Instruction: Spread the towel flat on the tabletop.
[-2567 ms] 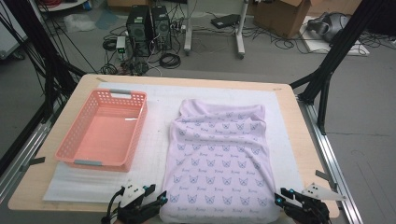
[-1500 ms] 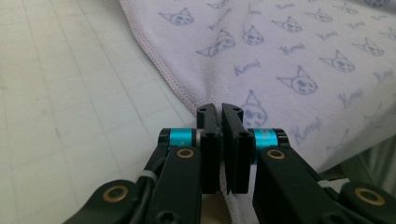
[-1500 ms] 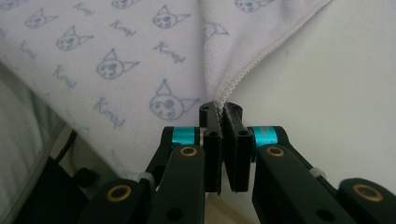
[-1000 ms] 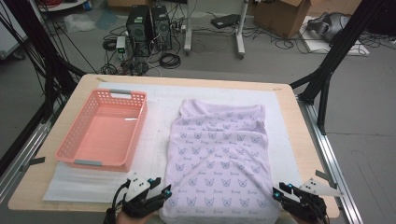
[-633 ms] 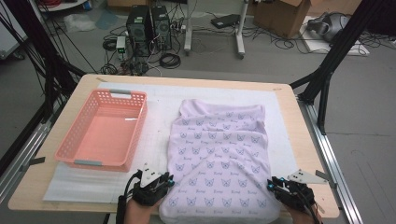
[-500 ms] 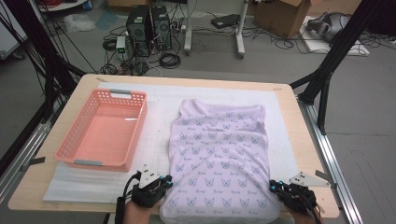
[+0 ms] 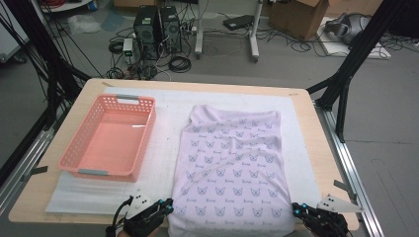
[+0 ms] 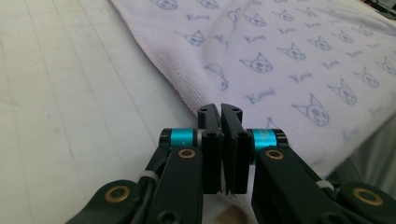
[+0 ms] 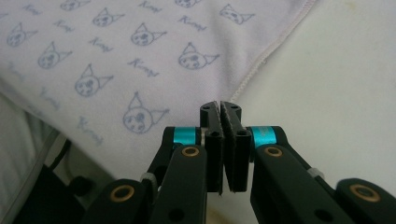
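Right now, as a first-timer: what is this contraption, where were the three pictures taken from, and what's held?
No robot here: a person holds a gripper in each hand. The wide picture looks down on the table; the left gripper and right gripper sit at its near edge. The two close-ups come from cameras riding on the grippers, looking along their black fingers. On the table lie a lilac cat-print towel and an empty pink basket. Both pairs of fingers are shut, apparently pinching the towel's near corners.
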The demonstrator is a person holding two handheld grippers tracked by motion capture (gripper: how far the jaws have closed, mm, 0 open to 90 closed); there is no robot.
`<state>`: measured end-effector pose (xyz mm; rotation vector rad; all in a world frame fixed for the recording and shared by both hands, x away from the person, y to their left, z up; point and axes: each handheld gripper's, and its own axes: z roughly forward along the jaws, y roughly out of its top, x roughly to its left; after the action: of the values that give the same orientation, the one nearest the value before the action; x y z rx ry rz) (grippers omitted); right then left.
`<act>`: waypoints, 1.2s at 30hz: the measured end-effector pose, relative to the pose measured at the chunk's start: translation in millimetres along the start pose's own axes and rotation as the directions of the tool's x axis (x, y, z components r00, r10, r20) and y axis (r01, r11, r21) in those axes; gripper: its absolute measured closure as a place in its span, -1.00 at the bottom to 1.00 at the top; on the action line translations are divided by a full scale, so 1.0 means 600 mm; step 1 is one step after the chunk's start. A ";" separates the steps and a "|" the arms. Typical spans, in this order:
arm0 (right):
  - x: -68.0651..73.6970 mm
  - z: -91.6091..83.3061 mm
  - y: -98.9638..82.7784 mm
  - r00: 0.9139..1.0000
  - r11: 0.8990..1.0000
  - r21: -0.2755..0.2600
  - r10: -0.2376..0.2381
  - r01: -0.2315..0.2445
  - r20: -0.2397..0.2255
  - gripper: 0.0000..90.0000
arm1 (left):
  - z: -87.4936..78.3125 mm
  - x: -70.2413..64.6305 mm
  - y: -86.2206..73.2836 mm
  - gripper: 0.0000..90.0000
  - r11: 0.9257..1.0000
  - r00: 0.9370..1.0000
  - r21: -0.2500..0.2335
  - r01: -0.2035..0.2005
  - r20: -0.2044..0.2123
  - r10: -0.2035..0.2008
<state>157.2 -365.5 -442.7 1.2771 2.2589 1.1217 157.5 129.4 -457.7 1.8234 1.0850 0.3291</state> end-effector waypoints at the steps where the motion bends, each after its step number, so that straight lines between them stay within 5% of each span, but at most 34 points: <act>1: 0.003 -0.003 -0.004 1.000 1.000 0.006 -0.005 0.005 -0.003 0.95 | 0.000 -0.002 -0.005 0.92 1.000 1.000 0.009 -0.003 0.004 0.003; 4: 0.011 -0.010 -0.012 1.000 1.000 0.015 -0.021 0.022 -0.021 0.87 | 0.001 -0.006 -0.005 0.82 1.000 1.000 0.001 -0.008 -0.004 0.008; 5: 0.011 -0.012 -0.014 1.000 1.000 0.009 -0.022 0.022 -0.010 0.69 | 0.000 -0.006 -0.002 0.69 1.000 1.000 -0.014 -0.010 -0.010 0.010; 7: 0.009 -0.013 -0.013 1.000 1.000 -0.017 0.010 -0.009 0.006 0.46 | 0.002 -0.003 0.004 0.31 0.999 1.000 -0.044 0.000 -0.022 -0.001; 10: 0.003 -0.012 -0.007 0.998 0.998 -0.054 0.046 -0.045 0.034 0.37 | 0.009 0.008 0.013 0.16 0.998 1.000 -0.068 0.009 -0.021 -0.010; 16: -0.001 0.020 0.017 0.993 0.997 -0.050 0.056 -0.051 0.101 0.42 | 0.041 0.024 0.031 0.10 0.999 0.999 -0.046 0.023 -0.022 -0.024; 22: -0.007 0.044 0.033 0.989 0.998 -0.039 0.059 -0.054 0.137 0.17 | 0.077 0.030 0.051 0.01 1.000 0.999 -0.006 0.010 -0.034 -0.010; 27: -0.008 0.063 0.045 0.988 0.997 -0.048 0.073 -0.067 0.138 0.02 | 0.085 0.032 0.062 0.02 1.000 0.999 0.025 0.011 -0.048 -0.010; 31: 0.002 0.078 0.048 0.987 1.000 -0.013 0.020 -0.018 0.159 0.22 | 0.087 0.020 0.059 0.08 0.998 0.994 0.031 -0.051 -0.096 0.054; 34: 0.003 0.077 0.048 0.990 1.000 -0.013 0.019 -0.018 0.140 0.45 | 0.088 0.012 0.055 0.42 0.995 0.984 0.030 -0.094 -0.148 0.098; 36: 0.004 0.075 0.047 0.992 1.000 -0.012 0.020 -0.019 0.127 0.65 | 0.087 0.012 0.056 0.70 0.996 0.990 0.033 -0.083 -0.115 0.086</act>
<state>199.3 -333.7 -450.3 1.3301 2.1500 1.0270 211.8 99.3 -458.0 1.8982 1.0989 0.4777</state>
